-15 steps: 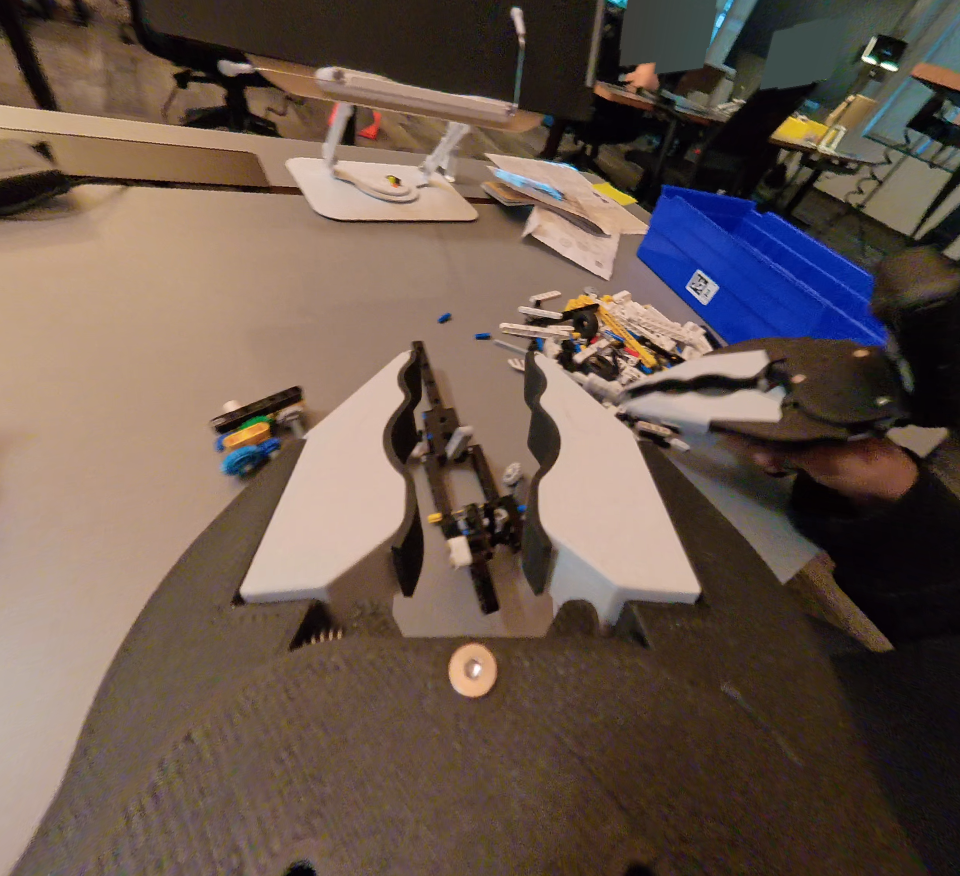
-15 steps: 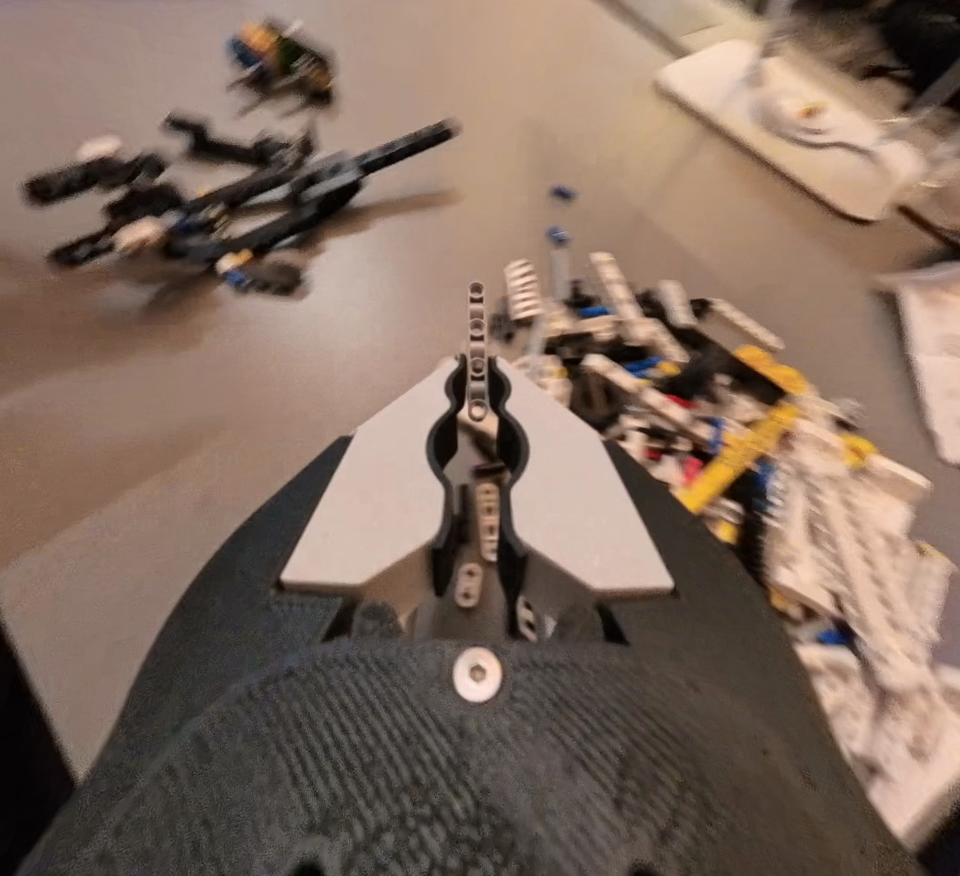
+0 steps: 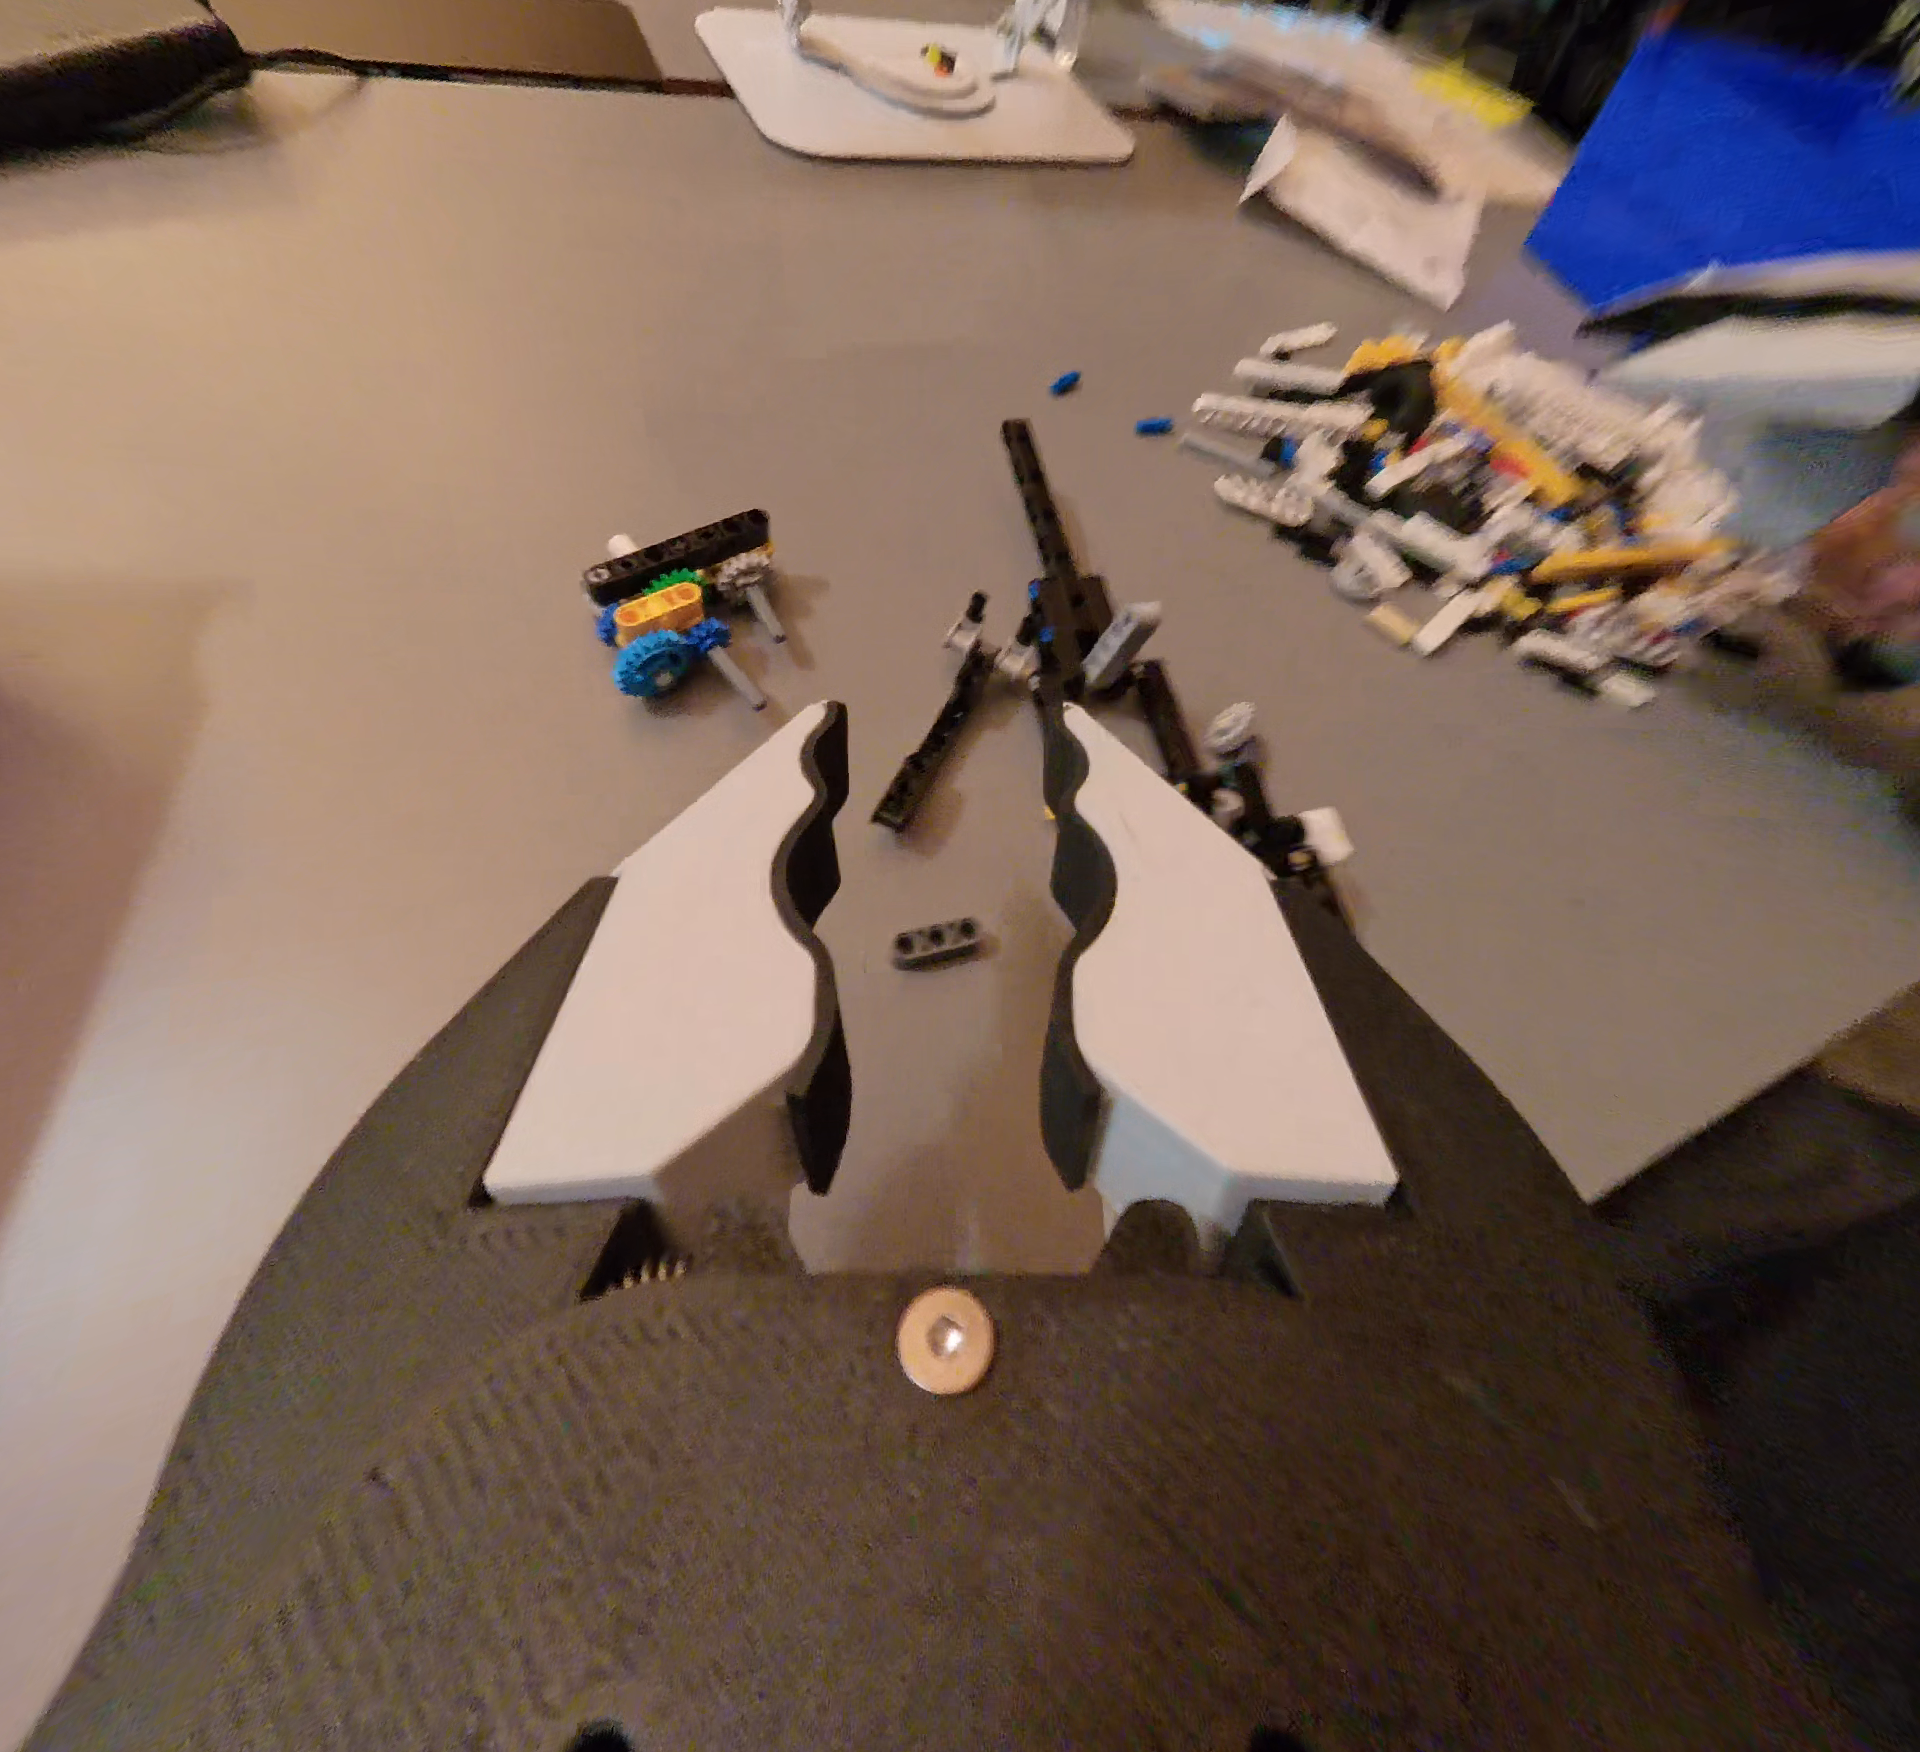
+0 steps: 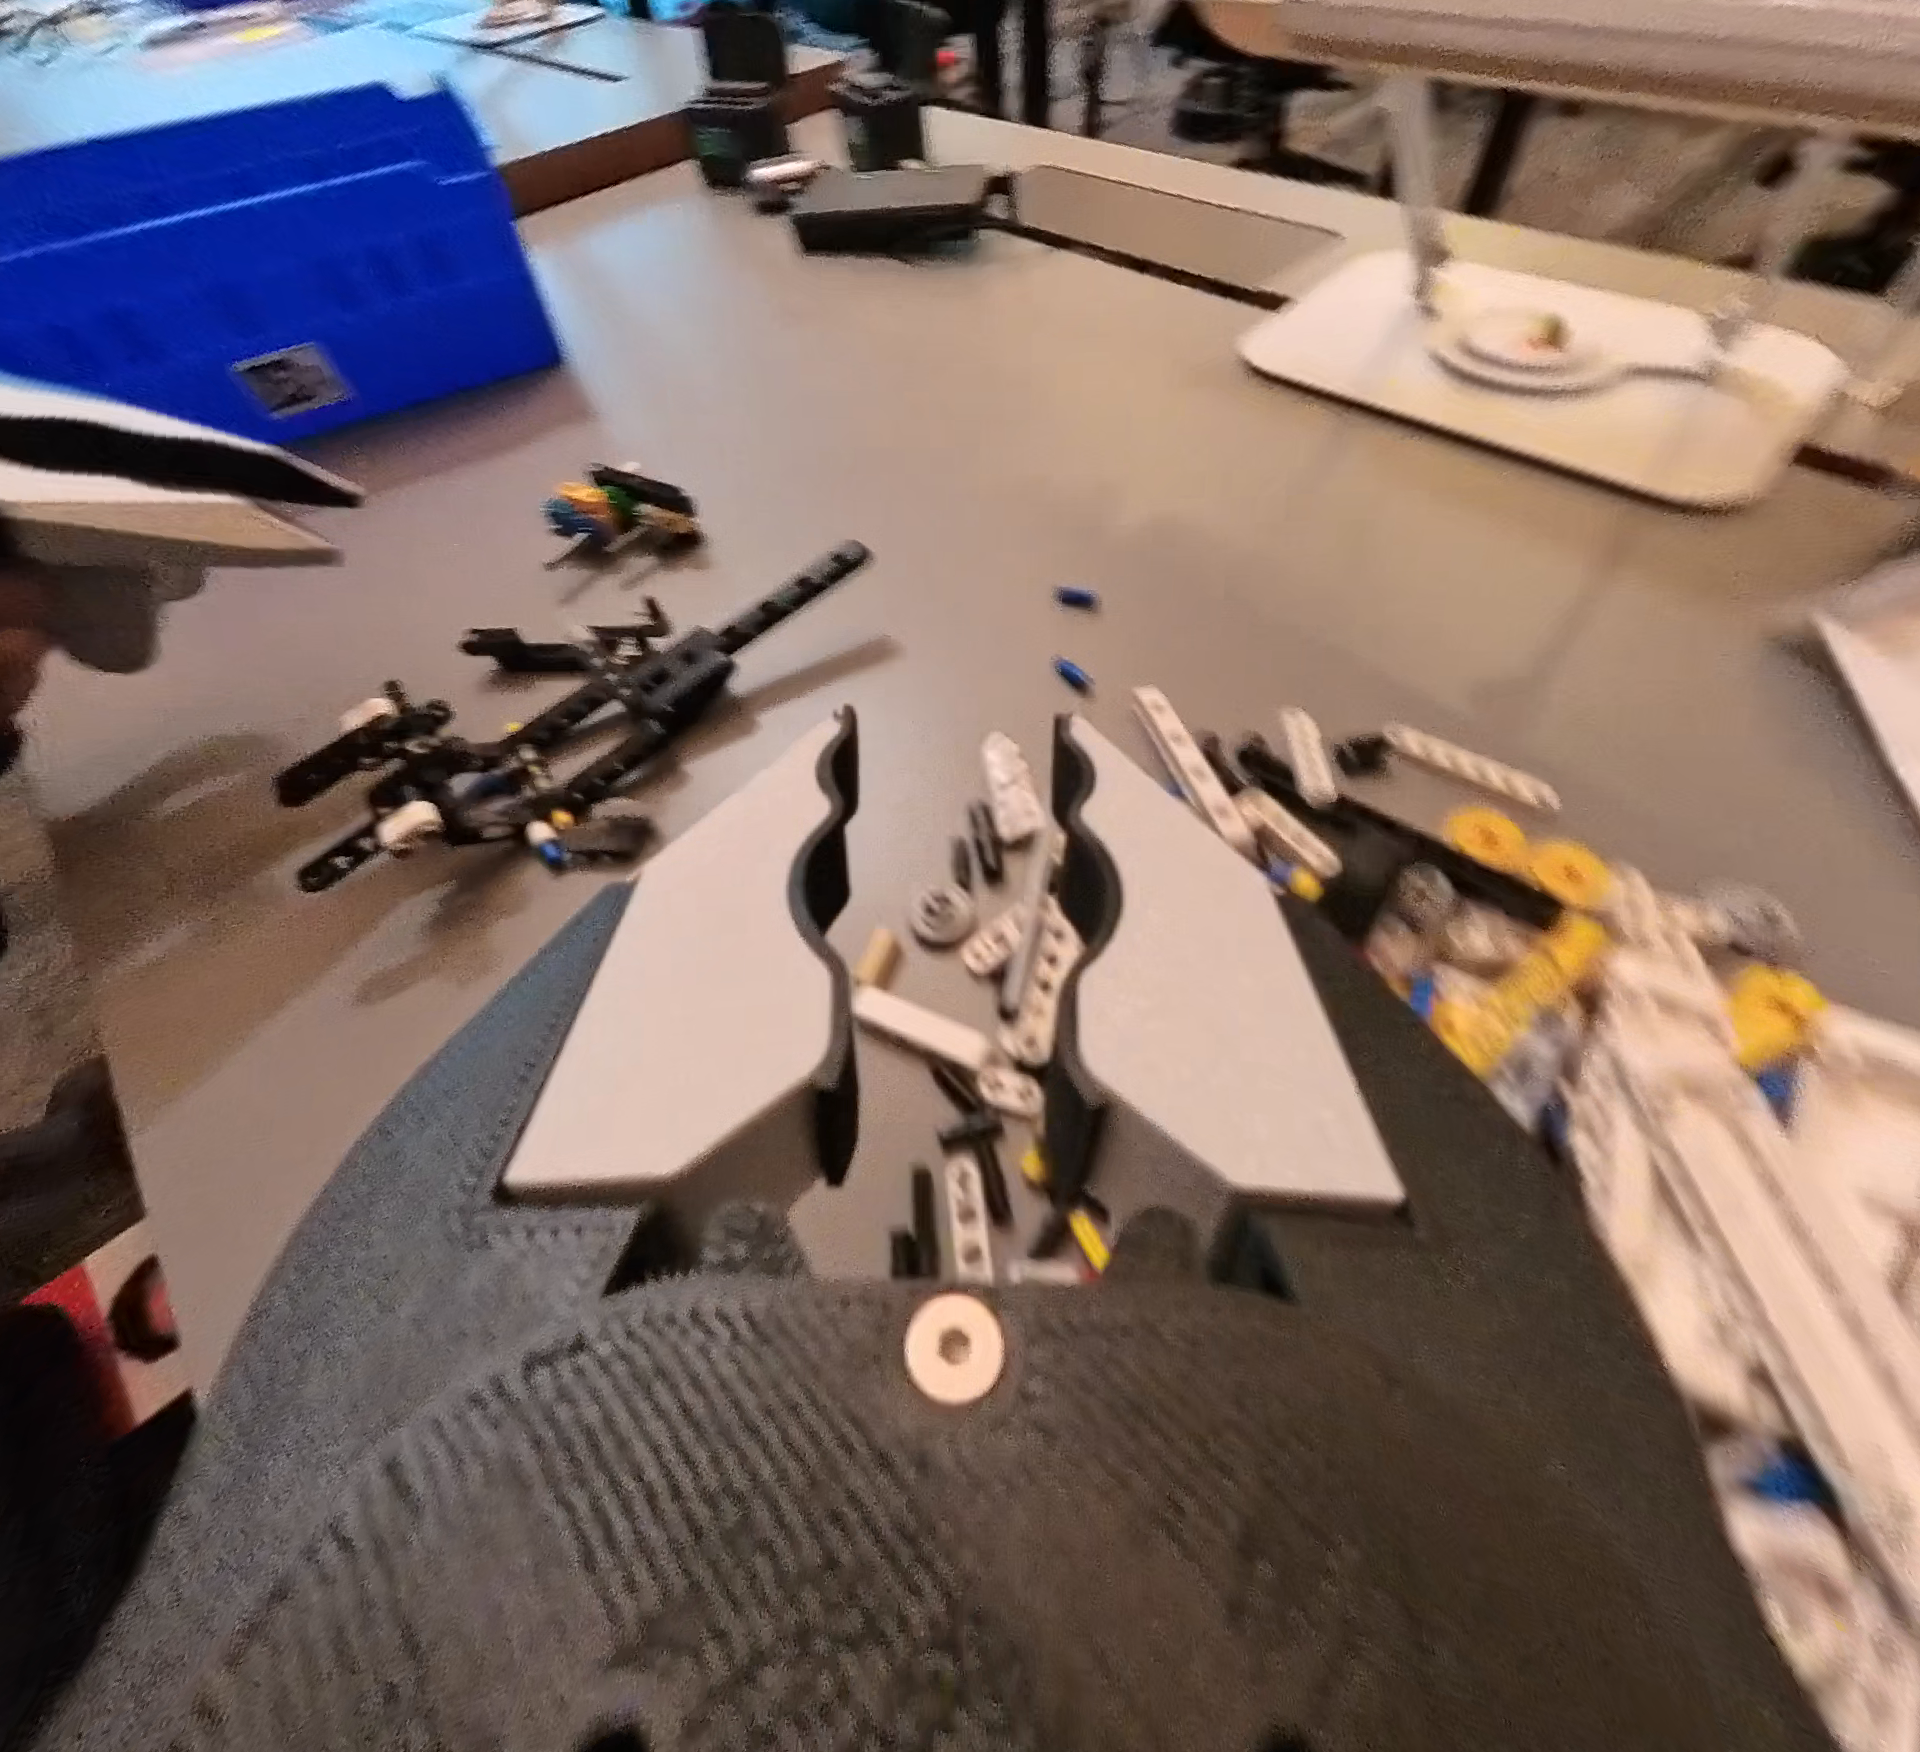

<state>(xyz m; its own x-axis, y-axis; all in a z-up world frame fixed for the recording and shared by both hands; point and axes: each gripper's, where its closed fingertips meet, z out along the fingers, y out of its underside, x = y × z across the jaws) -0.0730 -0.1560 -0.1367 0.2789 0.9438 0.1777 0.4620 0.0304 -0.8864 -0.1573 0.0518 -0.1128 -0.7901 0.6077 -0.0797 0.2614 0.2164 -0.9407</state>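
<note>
My left gripper (image 3: 945,726) is open and empty above the grey table (image 3: 416,403). A small black three-hole beam (image 3: 935,944) lies on the table between its fingers, untouched. A long black beam assembly (image 3: 1060,601) lies just ahead, partly behind my right finger. In the right wrist view this assembly (image 4: 582,726) lies flat, clear of the left gripper (image 4: 156,497). My right gripper (image 4: 954,726) is open over the edge of a pile of loose pieces (image 4: 1507,923). Grey beams (image 4: 1034,959) lie between its fingers, gripped by neither pad.
A small gear assembly with blue gears (image 3: 675,611) sits left of the black assembly. Two blue pins (image 3: 1065,383) lie farther off. A blue bin (image 3: 1725,164), papers (image 3: 1371,196) and a white stand base (image 3: 914,92) are at the back. The other gripper (image 3: 1766,331) is blurred at right. About 25 centimeters separates my left fingertips from my right.
My right gripper was shut on a grey beam and has opened over the pile. My left gripper has drawn back from the black assembly, which was between its fingers and now lies ahead.
</note>
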